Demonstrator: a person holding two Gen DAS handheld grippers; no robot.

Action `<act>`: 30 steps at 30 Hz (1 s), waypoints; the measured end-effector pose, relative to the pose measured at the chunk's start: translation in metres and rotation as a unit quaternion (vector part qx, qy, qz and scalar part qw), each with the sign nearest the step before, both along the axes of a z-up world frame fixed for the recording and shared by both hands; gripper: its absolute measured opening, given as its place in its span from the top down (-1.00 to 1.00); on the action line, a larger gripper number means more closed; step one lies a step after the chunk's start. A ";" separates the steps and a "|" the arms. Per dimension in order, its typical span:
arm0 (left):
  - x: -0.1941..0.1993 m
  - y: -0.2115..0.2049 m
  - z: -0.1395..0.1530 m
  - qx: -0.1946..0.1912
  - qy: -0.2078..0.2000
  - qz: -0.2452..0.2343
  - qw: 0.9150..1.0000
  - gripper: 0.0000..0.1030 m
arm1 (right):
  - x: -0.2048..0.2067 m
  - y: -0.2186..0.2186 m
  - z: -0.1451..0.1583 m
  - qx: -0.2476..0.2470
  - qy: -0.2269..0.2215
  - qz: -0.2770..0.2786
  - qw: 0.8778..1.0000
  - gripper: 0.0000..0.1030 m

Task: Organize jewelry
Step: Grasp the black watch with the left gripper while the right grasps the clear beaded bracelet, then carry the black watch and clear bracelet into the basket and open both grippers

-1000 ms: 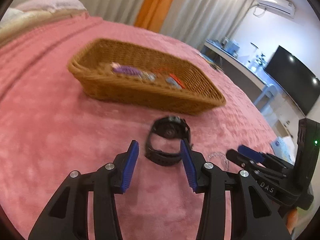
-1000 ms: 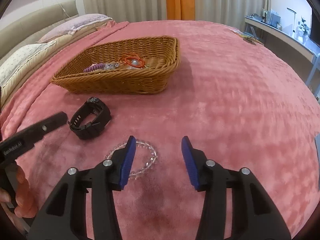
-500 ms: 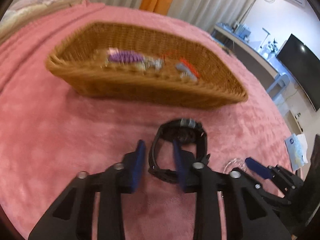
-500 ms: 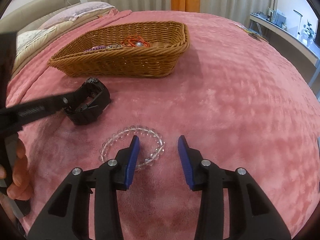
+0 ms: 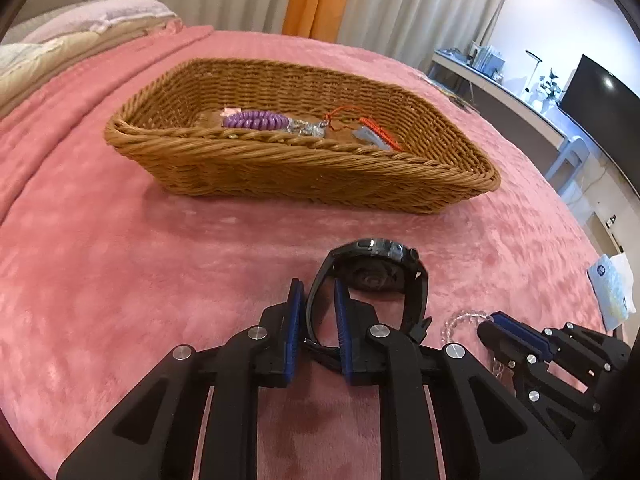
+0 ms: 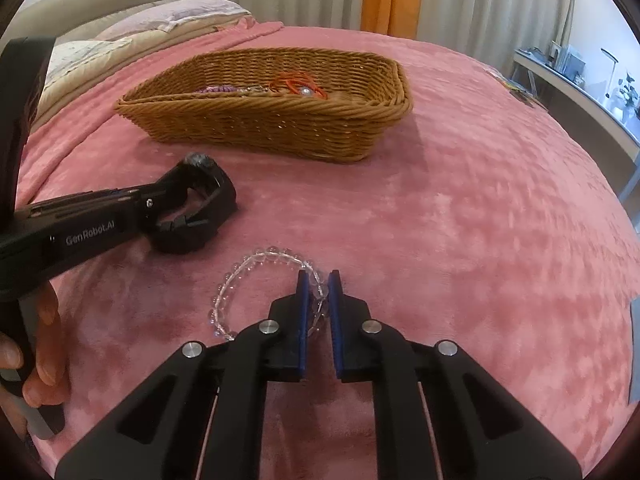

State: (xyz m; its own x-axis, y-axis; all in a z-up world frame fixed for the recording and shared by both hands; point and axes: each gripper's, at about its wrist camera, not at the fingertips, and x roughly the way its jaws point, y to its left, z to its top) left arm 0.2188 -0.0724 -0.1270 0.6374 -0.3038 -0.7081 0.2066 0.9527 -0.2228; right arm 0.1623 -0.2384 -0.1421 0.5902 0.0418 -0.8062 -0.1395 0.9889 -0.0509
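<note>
Evidently both tongs are clamping for a lift toward the basket: left tongs on the watch strap at lower centre, right tongs on the bracelet, both lying on the bed.

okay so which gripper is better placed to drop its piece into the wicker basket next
Left, narrowly. The left gripper is clamped on the black watch strap, right before the wicker basket. The right gripper pinches the clear bead bracelet farther back.
</note>
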 end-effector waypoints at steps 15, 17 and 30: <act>-0.048 0.053 0.004 -0.053 0.003 0.086 0.995 0.87 | -0.007 -0.004 0.006 0.015 -0.015 -0.003 1.000 0.86; -0.057 0.065 0.005 -0.043 0.006 0.115 0.992 0.87 | -0.005 -0.005 0.004 0.016 -0.011 -0.004 1.000 0.86; -0.057 0.057 0.002 0.011 0.018 0.100 0.995 0.44 | 0.000 -0.004 -0.001 0.013 0.013 -0.002 1.000 0.67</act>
State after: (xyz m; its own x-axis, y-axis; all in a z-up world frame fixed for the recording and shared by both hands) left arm 0.1618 -0.0157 -0.1249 0.6577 -0.1567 -0.7368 0.0041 0.9789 -0.2045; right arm 0.1618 -0.2428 -0.1436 0.5689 0.0614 -0.8201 -0.1366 0.9904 -0.0207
